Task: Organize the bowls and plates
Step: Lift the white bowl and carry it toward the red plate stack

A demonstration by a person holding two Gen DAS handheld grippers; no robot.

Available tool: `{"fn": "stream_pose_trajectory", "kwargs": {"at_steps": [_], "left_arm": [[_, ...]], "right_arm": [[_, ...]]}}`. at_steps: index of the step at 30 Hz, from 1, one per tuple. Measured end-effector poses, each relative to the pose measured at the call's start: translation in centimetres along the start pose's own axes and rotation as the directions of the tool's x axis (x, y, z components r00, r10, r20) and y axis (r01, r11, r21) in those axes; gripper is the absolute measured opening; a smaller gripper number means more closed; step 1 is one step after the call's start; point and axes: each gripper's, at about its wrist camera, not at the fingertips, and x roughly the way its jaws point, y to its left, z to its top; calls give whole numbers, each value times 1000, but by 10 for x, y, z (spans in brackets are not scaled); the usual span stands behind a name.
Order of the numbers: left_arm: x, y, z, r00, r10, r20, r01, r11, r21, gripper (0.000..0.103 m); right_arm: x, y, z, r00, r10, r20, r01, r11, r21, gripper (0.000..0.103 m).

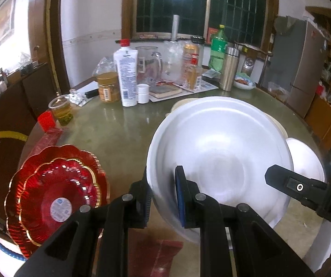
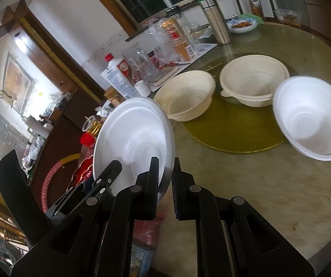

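Observation:
A shallow white foam bowl [image 1: 218,143] hangs tilted above the round table, held at two sides. My left gripper [image 1: 163,170] is shut on its near rim. My right gripper [image 1: 273,175] comes in from the right and is shut on the opposite rim. In the right wrist view the same white foam bowl [image 2: 133,133] stands on edge with my right gripper [image 2: 165,161] pinching its rim, and the left gripper [image 2: 111,169] is on its lower left side. A stack of red scalloped plates [image 1: 57,189] lies at the table's left edge.
A stack of cream bowls [image 2: 188,94], a single cream bowl [image 2: 253,80] and another white bowl [image 2: 313,117] sit around a gold round mat [image 2: 234,136]. Bottles, jars, a glass jug and a steel flask [image 1: 228,69] crowd the far side of the table [image 1: 119,133].

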Motion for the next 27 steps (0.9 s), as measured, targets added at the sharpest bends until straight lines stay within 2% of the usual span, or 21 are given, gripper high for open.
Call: {"fn": "stream_pose_trajectory", "kwargs": {"at_steps": [12,27], "left_arm": [[-22,60,-4,996,84,30,-81,992,-98,18],[-35,136,-21,982,190,-1,-185,957,-224,17]], "right_arm": [[24,60,-11,996,77,-49,-82,990,-111,10],[73,128,-33,977,134,-166,-168,963,-211,10]]}}
